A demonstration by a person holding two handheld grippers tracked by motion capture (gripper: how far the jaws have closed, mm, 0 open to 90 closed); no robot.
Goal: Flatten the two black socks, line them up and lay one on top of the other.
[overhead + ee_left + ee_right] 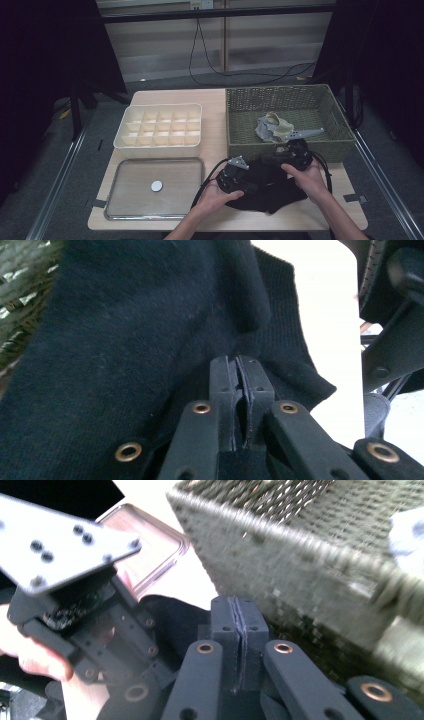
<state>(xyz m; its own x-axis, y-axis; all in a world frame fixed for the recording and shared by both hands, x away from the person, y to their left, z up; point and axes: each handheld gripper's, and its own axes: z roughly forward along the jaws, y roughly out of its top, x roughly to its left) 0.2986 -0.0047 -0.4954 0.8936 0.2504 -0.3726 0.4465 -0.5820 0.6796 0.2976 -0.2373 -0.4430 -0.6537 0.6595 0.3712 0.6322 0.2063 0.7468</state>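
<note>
Dark curtains surround the table (220, 100). Black cloth (272, 187) is pinched by the left gripper (231, 172); the right gripper (295, 152), jaws pressed together, probably pinches it too. Lifting seems next.

blurred: wicker basket (310, 575) | cut off: black garment (125, 340), left and bottom edges

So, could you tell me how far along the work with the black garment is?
Early on, by the look of it. The black garment is out of the wicker basket and lies bunched on the table. Both the left gripper and the right gripper are pinched shut on its fabric. A pale garment waits in the basket, and the divided box has nothing in it.
</note>
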